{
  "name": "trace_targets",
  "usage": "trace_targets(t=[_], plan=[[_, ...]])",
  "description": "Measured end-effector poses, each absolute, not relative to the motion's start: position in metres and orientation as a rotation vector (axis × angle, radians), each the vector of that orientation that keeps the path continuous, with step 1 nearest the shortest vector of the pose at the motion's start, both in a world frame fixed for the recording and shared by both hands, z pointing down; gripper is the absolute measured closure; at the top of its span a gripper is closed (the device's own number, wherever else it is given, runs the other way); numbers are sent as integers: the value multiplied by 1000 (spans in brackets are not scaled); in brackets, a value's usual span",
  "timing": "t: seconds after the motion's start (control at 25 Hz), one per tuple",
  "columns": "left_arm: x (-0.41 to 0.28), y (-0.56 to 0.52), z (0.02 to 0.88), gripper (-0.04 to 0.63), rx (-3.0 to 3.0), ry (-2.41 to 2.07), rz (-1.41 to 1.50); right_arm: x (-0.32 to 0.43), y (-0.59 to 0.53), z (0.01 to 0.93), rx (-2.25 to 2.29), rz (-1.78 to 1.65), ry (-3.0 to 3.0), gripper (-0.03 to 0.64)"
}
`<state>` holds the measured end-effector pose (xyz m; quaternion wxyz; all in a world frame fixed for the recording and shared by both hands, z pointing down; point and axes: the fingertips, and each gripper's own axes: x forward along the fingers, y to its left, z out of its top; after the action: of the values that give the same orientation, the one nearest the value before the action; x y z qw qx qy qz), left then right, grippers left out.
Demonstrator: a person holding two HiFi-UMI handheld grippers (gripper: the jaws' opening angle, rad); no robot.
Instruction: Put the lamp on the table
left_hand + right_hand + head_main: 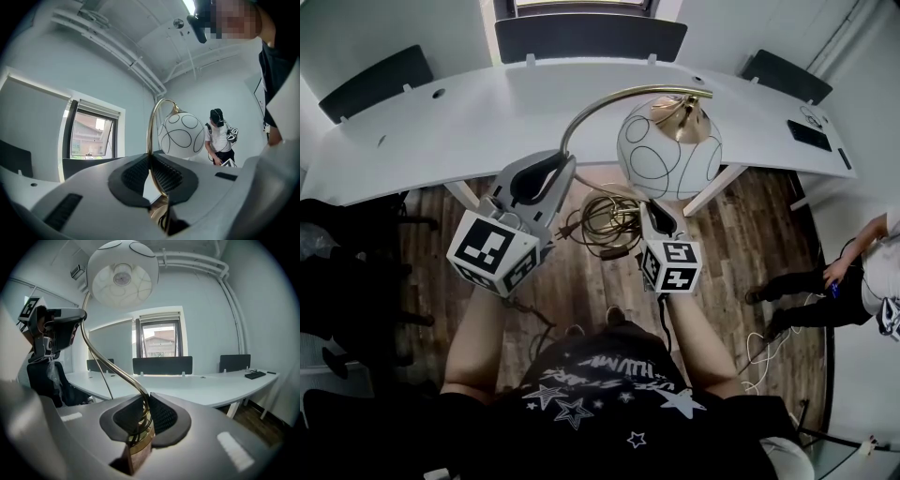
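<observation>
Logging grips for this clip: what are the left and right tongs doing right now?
Left tongs: closed on the lamp's curved arm.
Right tongs: closed on the same arm, lower down.

Your lamp (668, 150) pairs a polished, brass-coloured metal arm with a glossy white globe, probably glass, lined in black. The left hand-held gripper (564, 161) and right hand-held gripper (651, 206) show matt grey plastic shells and ribbed black pads (163, 174). The table (469, 122) is smooth white and the floor (750, 225) dark wood planks.
</observation>
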<state>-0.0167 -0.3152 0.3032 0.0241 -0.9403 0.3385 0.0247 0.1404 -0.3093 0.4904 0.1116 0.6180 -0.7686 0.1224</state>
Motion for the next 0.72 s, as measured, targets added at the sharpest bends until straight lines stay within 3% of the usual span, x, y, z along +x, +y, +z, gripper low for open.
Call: trace_targets(t=[0.72], plan=[[-14, -325, 308, 560, -2960, 989, 49, 138, -310, 500, 1842, 437, -2234, 575]])
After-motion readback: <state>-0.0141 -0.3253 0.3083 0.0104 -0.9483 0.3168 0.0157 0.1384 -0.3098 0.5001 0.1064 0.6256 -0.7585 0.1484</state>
